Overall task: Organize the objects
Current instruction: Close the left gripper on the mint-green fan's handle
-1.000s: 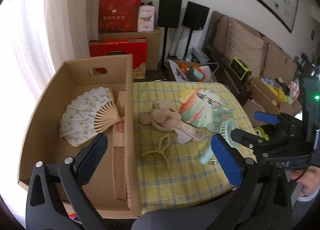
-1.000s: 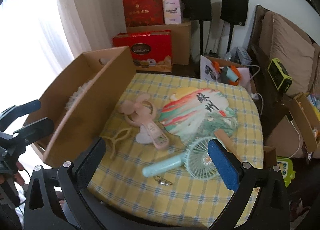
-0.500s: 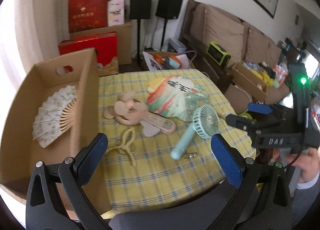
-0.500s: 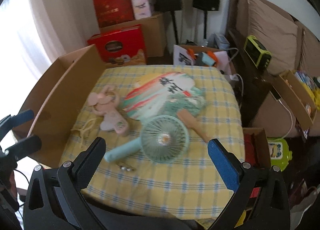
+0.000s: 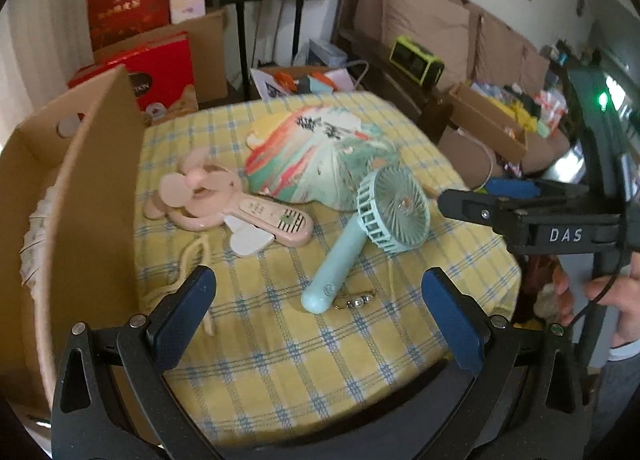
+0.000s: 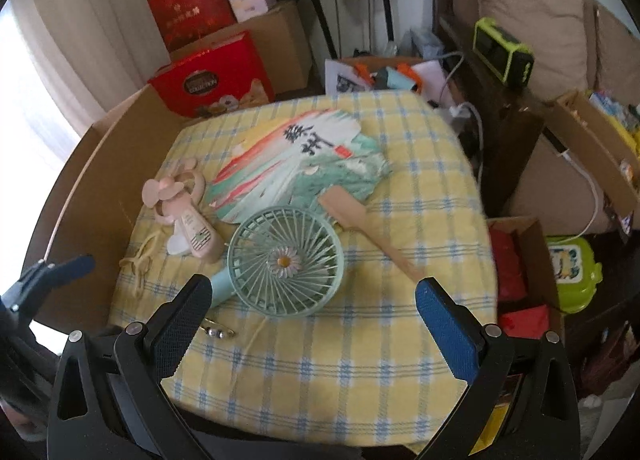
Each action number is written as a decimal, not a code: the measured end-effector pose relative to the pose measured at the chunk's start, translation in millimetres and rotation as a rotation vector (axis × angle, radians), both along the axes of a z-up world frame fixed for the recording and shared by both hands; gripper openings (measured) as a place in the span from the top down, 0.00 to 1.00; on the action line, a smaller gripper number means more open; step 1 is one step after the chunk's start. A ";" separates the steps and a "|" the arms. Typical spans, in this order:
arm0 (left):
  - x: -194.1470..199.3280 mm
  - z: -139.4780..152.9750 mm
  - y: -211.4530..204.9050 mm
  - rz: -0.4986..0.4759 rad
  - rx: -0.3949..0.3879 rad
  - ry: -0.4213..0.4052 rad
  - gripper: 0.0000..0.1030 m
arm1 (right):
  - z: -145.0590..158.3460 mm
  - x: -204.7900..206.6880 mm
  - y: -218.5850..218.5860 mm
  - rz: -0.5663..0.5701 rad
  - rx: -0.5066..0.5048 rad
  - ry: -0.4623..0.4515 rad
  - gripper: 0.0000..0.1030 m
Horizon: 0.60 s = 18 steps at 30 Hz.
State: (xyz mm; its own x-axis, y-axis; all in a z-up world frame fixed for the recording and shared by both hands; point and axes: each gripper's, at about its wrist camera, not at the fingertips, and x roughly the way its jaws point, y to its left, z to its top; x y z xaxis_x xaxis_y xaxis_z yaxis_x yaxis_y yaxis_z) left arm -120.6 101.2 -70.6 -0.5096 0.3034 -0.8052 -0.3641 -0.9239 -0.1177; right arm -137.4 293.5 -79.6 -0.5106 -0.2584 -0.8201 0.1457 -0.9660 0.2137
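Observation:
A teal handheld fan (image 5: 360, 227) (image 6: 285, 260) lies on the yellow checked tablecloth (image 5: 320, 348) (image 6: 320, 364). A pink handheld fan (image 5: 224, 207) (image 6: 188, 215) lies left of it with a beige strap (image 5: 192, 260). A painted paddle fan (image 5: 320, 155) (image 6: 296, 163) with a wooden handle (image 6: 368, 236) lies behind. My left gripper (image 5: 318, 318) is open and empty above the table's near edge. My right gripper (image 6: 314, 318) is open and empty, just in front of the teal fan; it also shows at the right of the left wrist view (image 5: 476, 199).
An open cardboard box (image 5: 92, 195) (image 6: 96, 175) stands at the table's left with a white folding fan (image 5: 36, 232) inside. A small metal clip (image 5: 356, 300) (image 6: 216, 332) lies by the teal fan's handle. Boxes, speakers and a sofa stand behind and to the right.
Both grippers have swung to the right and come closer to the table. The teal fan now sits large and near in both views. Nothing on the table has moved.

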 end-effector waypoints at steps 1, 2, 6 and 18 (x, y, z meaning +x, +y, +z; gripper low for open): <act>-1.7 -3.8 2.6 -0.004 -0.009 -0.004 0.00 | -5.1 -3.9 -2.7 -0.001 -0.003 -0.012 0.00; -4.2 -8.5 6.1 -0.012 -0.020 -0.012 0.01 | -8.0 -6.6 -3.9 0.000 -0.008 -0.018 0.00; -11.6 -23.1 15.3 -0.035 -0.038 -0.034 0.03 | -18.4 -17.3 -8.2 -0.002 -0.028 -0.038 0.00; -26.9 -53.4 33.0 -0.077 -0.063 -0.076 0.17 | -36.0 -34.9 -9.4 -0.013 -0.068 -0.081 0.00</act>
